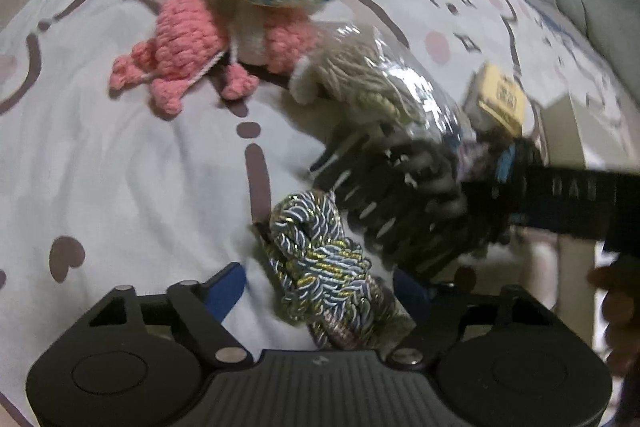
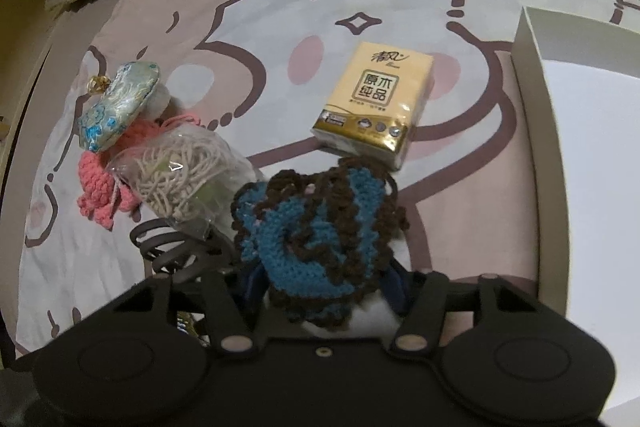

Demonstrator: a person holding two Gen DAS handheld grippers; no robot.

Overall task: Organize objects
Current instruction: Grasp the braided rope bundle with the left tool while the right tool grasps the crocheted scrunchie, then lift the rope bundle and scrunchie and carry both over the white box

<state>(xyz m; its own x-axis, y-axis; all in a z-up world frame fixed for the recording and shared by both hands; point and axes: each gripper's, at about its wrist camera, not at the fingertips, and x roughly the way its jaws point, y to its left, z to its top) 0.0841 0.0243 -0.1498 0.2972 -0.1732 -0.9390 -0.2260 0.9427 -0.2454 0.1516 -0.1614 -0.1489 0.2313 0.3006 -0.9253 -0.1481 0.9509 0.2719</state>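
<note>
While between its fingers, braided cord [image 1: 320, 267] | left gripper [image 1: 320, 291] clamps it

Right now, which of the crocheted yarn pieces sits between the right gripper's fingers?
The blue-and-brown crocheted piece, directly between the right gripper fingers. The pink crocheted piece lies apart to the left, under the brocade pouch and the bagged cord.

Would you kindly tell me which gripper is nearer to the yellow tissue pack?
Right. The right gripper, around the blue crochet piece, sits just short of the tissue pack; the left gripper is farther, beyond the black hair clip.
</note>
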